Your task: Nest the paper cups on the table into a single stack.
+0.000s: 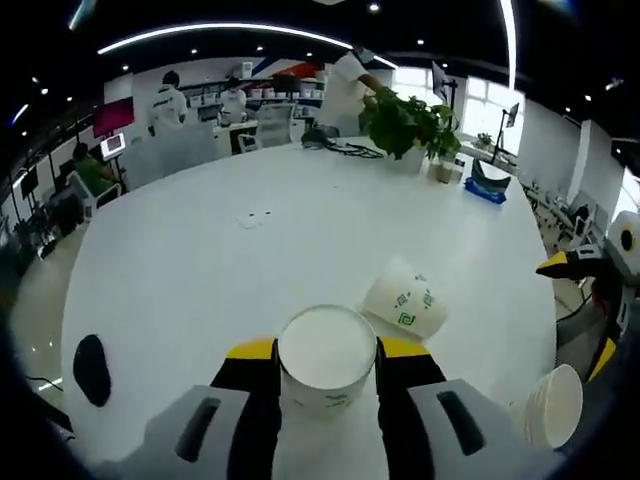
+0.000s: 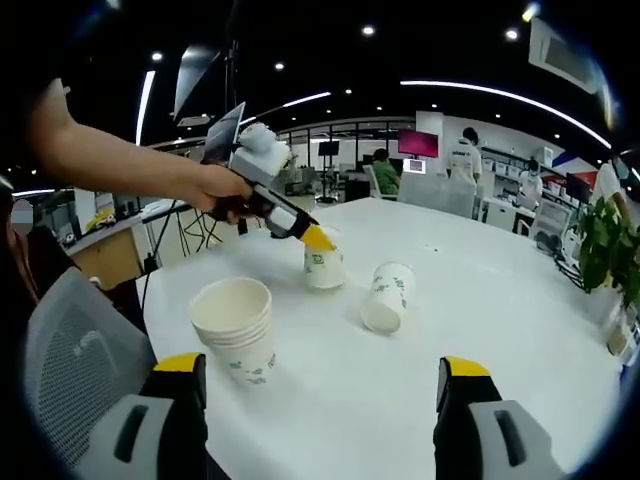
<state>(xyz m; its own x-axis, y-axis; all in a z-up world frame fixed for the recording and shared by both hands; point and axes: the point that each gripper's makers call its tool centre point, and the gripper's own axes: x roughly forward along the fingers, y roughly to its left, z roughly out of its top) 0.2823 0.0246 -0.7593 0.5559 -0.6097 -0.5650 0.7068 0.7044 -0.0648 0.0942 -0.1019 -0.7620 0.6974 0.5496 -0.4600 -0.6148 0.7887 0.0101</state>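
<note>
My left gripper (image 1: pixel 327 350) is shut on an upright white paper cup (image 1: pixel 326 362) standing on the round white table (image 1: pixel 190 270). Just right of it a second cup (image 1: pixel 405 300) lies on its side. A nested stack of cups (image 1: pixel 555 405) stands at the near right edge. In the right gripper view, my right gripper (image 2: pixel 322 400) is open above the table with nothing between its jaws. The stack (image 2: pixel 238 335) is just left of its centre, and the tipped cup (image 2: pixel 388 296) lies ahead. Beyond, a hand holds the left gripper (image 2: pixel 320 243) on the held cup (image 2: pixel 326 268).
Potted plants (image 1: pixel 410 125) and a blue item (image 1: pixel 487 188) sit at the table's far side. A black object (image 1: pixel 92 368) lies near the left edge. A grey chair (image 2: pixel 70 370) stands beside the table, and people work at desks behind.
</note>
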